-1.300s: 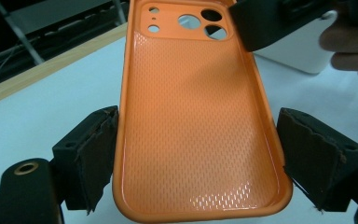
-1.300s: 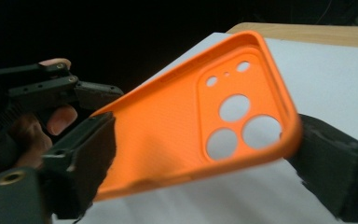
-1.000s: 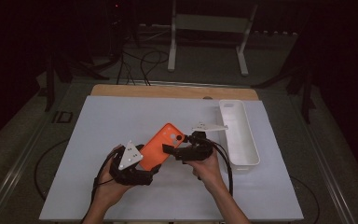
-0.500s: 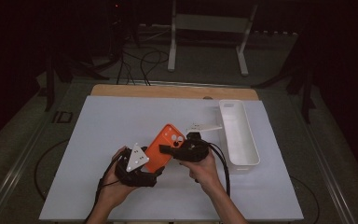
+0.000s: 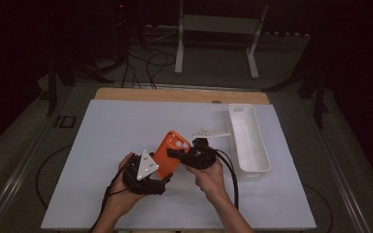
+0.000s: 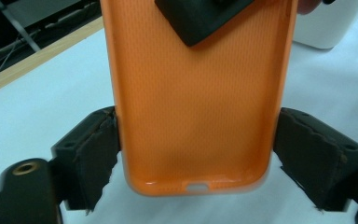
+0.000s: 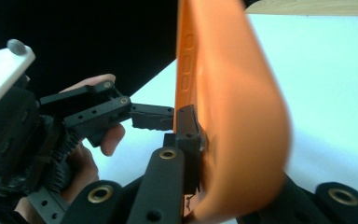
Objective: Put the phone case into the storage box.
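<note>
An orange phone case (image 5: pixel 167 145) is held tilted above the white mat between both hands. My left gripper (image 5: pixel 162 174) grips its lower end across the width. In the left gripper view both pads press the case (image 6: pixel 198 107) at its side edges, my left gripper (image 6: pixel 198 149) having just closed a little further on it. My right gripper (image 5: pixel 177 154) is shut on the case's side wall near the camera cut-out. In the right gripper view one jaw of my right gripper (image 7: pixel 205 154) lies against the inside of the case (image 7: pixel 233 116) and the other is hidden behind it.
A long white tray (image 5: pixel 247 141) stands at the right of the mat (image 5: pixel 102 145), with a small flat white piece (image 5: pixel 209 132) beside it. A wooden strip (image 5: pixel 175 94) runs along the far edge. A stand and cables lie on the dark floor beyond.
The right gripper's jaws have closed onto the case's wall. Both hands and the case have stayed in nearly the same place over the mat.
</note>
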Tool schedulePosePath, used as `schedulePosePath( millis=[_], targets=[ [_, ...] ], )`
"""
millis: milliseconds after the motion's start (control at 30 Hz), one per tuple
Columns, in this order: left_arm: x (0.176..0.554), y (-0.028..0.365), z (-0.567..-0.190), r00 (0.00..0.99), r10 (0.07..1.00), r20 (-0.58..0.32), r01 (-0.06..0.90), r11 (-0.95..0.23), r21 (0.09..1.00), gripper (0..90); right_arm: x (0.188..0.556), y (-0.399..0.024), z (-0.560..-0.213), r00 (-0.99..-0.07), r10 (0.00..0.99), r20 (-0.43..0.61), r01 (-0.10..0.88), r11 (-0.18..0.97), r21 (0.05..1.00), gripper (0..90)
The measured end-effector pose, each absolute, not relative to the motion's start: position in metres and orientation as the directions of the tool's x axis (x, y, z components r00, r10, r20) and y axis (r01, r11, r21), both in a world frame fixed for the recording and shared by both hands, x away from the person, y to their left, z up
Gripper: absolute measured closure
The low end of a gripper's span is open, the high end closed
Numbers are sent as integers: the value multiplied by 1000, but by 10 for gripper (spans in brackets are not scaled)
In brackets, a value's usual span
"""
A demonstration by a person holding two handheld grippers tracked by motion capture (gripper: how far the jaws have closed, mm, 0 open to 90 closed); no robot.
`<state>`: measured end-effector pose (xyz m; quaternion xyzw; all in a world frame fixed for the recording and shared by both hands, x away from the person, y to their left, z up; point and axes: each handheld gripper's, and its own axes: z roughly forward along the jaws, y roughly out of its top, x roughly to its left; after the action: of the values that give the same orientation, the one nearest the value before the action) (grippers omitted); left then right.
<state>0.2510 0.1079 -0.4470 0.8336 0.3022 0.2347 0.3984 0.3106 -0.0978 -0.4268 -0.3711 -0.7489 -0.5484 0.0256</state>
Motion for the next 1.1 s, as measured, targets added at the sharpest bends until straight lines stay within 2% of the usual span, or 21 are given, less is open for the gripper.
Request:
schedulePosePath(
  millis=[100,500,700,1100],
  targets=[
    [252,110,-447,699,701,142,326,-489,809,161,310,-99,-426,-722,537,437,580,126,805,862],
    [256,120,-441,691,719,72,361,-430,828,56,309,-106,-423,-733,549,403,554,137,821,859],
    [259,126,-440,715,699,-5,392,-395,831,37,308,-108,-421,-746,542,388,541,153,827,856],
    [259,125,-442,748,663,-35,395,-402,826,35,301,-110,-418,-794,504,340,493,207,845,855]
  ],
)
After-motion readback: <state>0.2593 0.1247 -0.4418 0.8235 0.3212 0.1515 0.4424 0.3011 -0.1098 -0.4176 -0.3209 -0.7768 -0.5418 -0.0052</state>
